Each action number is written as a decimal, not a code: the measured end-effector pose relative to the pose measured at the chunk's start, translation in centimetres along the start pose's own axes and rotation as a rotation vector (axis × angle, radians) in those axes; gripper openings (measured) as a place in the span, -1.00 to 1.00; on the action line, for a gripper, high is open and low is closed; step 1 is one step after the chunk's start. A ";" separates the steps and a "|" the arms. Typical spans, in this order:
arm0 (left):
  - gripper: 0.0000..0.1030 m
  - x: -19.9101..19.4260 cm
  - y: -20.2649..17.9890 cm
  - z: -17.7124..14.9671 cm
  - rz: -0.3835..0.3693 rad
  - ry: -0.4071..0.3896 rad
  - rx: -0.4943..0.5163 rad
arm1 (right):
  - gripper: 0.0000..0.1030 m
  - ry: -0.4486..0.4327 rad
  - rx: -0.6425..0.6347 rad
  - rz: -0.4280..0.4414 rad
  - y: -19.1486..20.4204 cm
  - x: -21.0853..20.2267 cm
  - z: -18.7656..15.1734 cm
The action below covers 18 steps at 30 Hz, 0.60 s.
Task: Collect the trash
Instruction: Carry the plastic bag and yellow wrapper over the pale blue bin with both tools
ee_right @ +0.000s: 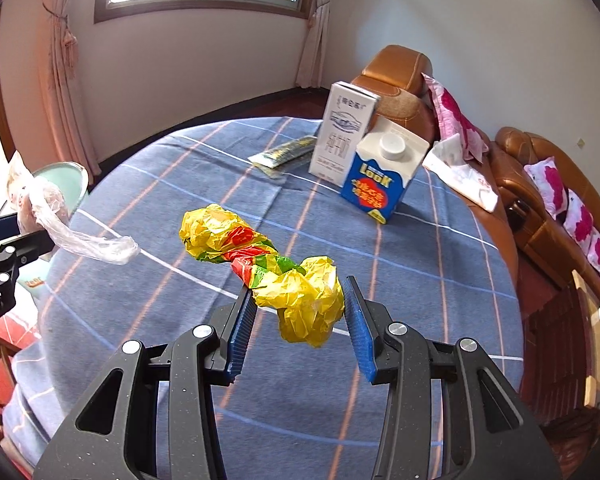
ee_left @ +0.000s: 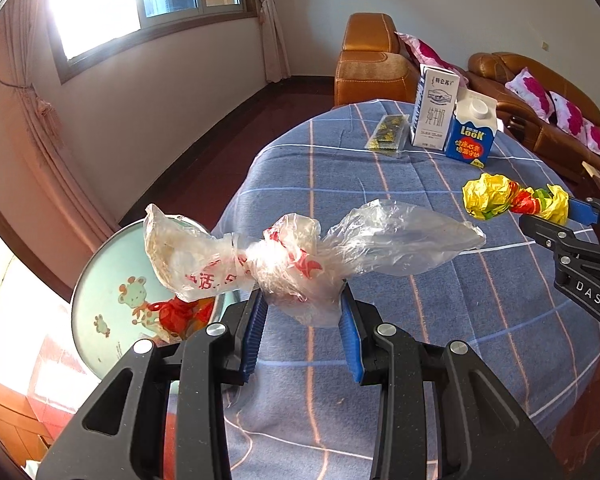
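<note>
My left gripper (ee_left: 304, 300) is shut on a crumpled clear plastic bag (ee_left: 284, 256) with red print, held above the blue plaid tablecloth (ee_left: 440, 312). The bag's ends stick out to both sides of the blue pads. To the left below it stands a round green bin (ee_left: 112, 304) with a giraffe picture and red trash inside. My right gripper (ee_right: 300, 300) is shut on a twisted yellow, red and green wrapper (ee_right: 260, 264), lifted over the table. From the left wrist view the wrapper (ee_left: 500, 198) shows at the right; from the right wrist view the clear bag (ee_right: 72, 236) hangs at the left.
Two cartons stand at the table's far side: a white milk carton (ee_right: 346, 134) and a blue and white one (ee_right: 386, 176). A flat dark packet (ee_right: 284, 152) lies beside them. Brown sofas (ee_right: 540, 200) with pink cushions sit behind. A white bag (ee_right: 464, 176) lies at the table's right edge.
</note>
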<state>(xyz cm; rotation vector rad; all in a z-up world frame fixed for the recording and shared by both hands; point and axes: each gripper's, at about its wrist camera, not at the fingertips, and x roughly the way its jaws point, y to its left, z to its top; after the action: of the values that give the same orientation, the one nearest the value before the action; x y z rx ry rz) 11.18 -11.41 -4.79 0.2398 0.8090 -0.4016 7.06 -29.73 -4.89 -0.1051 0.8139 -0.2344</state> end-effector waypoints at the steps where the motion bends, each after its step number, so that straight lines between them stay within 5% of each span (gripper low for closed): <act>1: -0.34 -0.1 0.3 -0.1 0.000 -0.001 -0.005 | -0.15 -0.005 -0.003 0.003 0.3 -0.2 0.1; 18: -0.34 -1.7 5.9 -2.2 0.062 -0.013 -0.091 | -0.15 -0.035 -0.040 0.076 6.6 -1.3 1.1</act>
<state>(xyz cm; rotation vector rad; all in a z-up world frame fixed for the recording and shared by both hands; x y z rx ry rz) 11.24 -4.92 -4.61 0.1771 0.8032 -0.3073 8.15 -23.04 -4.42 -0.1151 0.7861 -0.1443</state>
